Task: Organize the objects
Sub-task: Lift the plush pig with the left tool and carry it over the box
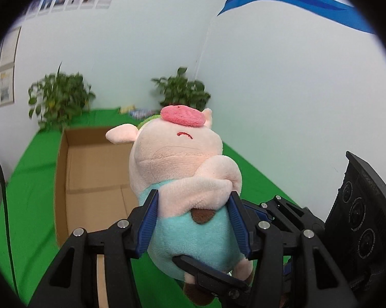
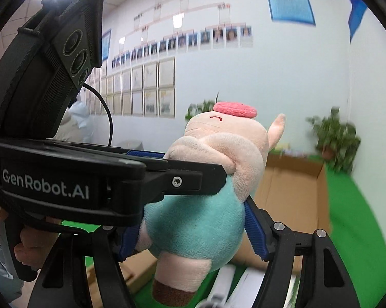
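Plush pig (image 1: 185,179): up in the air, snout to the ceiling, pink head on top, teal body below, brown-tipped feet dangling.
Where it hangs: above the near edge of the open cardboard box (image 1: 90,169), clear of the green tabletop (image 1: 31,195).
Left tool (image 1: 193,220): blue pads pressed into the teal body on both sides, clamped on the pig just under its folded arm.
Right tool (image 2: 190,228): also closed on the pig, its blue pads squeezing the lower body from either side; so both tools have it at once.
Tools together: the left one crosses right over the right one's view, its black body and camera block filling that side.
Box: empty brown floor visible, walls upright.
Behind: two leafy potted plants (image 1: 57,100) along the white wall, rows of framed photos (image 2: 205,38) higher up.
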The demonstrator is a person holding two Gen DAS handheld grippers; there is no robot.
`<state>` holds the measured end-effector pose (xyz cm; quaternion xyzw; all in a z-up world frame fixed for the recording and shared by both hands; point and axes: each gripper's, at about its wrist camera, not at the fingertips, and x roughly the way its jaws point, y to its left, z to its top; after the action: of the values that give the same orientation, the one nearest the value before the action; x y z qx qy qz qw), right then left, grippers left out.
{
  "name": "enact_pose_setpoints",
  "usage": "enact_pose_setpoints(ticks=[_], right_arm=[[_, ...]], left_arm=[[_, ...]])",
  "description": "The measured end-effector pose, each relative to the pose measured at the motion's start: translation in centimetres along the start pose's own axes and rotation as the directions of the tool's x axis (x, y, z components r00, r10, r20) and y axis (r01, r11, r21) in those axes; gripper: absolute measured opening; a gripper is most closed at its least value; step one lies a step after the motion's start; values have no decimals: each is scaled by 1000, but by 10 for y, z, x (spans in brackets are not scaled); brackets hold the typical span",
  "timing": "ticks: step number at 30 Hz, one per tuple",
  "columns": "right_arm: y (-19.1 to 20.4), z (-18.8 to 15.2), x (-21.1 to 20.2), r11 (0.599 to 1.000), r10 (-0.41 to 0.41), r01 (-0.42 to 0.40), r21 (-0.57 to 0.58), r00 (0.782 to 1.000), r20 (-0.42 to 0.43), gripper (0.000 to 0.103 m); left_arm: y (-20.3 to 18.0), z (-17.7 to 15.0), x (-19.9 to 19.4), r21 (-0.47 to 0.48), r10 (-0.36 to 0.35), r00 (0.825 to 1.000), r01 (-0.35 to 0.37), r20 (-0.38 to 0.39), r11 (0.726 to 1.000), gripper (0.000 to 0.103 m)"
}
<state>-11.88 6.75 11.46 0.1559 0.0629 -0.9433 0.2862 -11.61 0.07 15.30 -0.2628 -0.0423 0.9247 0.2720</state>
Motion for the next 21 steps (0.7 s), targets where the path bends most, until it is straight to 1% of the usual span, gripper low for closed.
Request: enact_pose_setpoints(ticks=[4,7,9,13,15,21], right_arm=[[-5,39,-1,999,-22,24,-25,998,57,68],[-4,64,5,999,-26,29,-35,997,79,68],[-3,79,10,999,-27,30,-36,996,85,68],[0,98,26,999,-21,24,-34,996,86,68],[9,107,34,999,-18,21,-33,997,81,69],[13,127,88,1000,3,-2,-21,998,57,68]], left_arm=[[-1,39,-9,41,-2,999,0,47,999,51],[4,58,-10,48,0,998,-3,60,999,51],[10,65,-13,48,0,998,-3,65,999,51],[28,76,-9,41,5,998,-8,62,999,51],[39,78,-8,33,8,998,-10,62,999,51],[73,82,3,10,24,999,-25,46,1000,51]])
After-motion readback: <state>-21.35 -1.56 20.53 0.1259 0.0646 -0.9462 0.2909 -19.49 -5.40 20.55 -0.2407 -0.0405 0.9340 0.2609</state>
